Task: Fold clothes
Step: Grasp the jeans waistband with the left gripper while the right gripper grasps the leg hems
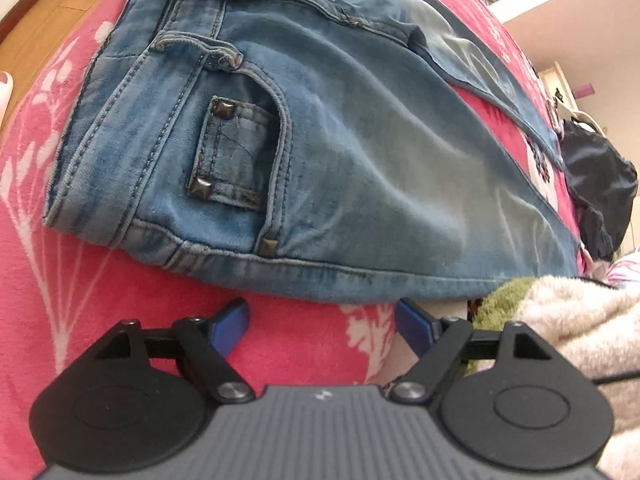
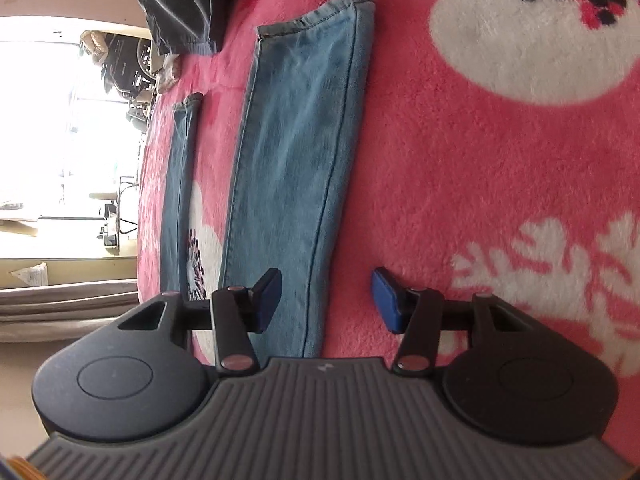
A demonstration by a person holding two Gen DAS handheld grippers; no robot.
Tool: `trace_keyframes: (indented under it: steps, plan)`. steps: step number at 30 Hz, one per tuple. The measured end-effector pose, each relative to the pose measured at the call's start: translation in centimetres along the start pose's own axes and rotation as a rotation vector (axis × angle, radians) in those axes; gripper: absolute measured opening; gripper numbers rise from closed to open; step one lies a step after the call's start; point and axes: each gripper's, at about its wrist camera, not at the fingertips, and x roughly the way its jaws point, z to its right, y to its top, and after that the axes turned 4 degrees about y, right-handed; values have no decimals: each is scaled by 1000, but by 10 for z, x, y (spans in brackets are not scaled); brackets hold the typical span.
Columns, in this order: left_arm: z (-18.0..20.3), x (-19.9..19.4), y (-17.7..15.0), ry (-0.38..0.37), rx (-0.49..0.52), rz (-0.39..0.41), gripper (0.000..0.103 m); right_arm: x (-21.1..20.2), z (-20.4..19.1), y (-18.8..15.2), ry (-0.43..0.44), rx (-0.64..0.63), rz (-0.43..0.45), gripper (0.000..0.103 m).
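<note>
Surroundings: a dark navy crumpled garment (image 1: 596,184) lies beyond the jeans' legs; a cream fuzzy blanket (image 1: 572,320) lies beside the left gripper (image 1: 320,320).
Jeans: faded blue denim jeans (image 1: 320,140) spread flat on a pink fleece floral blanket (image 2: 500,160).
Left fingers: spread apart, empty, just short of the side seam.
Right fingers: the right gripper (image 2: 326,300) released, straddling one leg's edge.

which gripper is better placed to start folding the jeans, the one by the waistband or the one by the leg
Probably the right gripper: it is open, straddling the leg's side edge. The left gripper, open too, sits just short of the jeans' waist end, over the blanket.
</note>
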Motion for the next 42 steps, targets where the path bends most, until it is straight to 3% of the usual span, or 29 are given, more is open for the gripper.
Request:
trace_keyframes:
  steps: [2, 7, 12, 17, 21, 22, 27, 33, 37, 42]
  plan:
    - [2, 0, -1, 9, -11, 27, 83, 2, 1, 2, 11, 10, 8, 51]
    - [-6, -9, 1, 18, -139, 139, 65, 6, 2, 7, 40, 35, 28, 52]
    - [-12, -11, -1, 34, -211, 167, 55, 6, 10, 16, 95, 57, 107, 49]
    - [-17, -15, -1, 81, -249, 183, 35, 25, 10, 9, 112, 39, 20, 34]
    - [-11, -20, -3, 119, -257, 213, 24, 27, 10, 9, 106, 36, 46, 7]
    - [-8, -23, -3, 126, -251, 224, 22, 26, 8, 9, 112, 23, 57, 4]
    - [7, -46, 7, 122, -238, 265, 18, 23, -30, 11, 145, -140, 80, 3]
    - [37, -83, 32, 90, -178, 429, 16, 15, -79, 11, 189, -284, 70, 3]
    - [48, -94, 63, 67, -171, 523, 13, 18, -112, 20, 221, -332, 75, 3]
    - [50, -96, 108, 56, -184, 580, 11, 33, -157, 31, 247, -359, 87, 3]
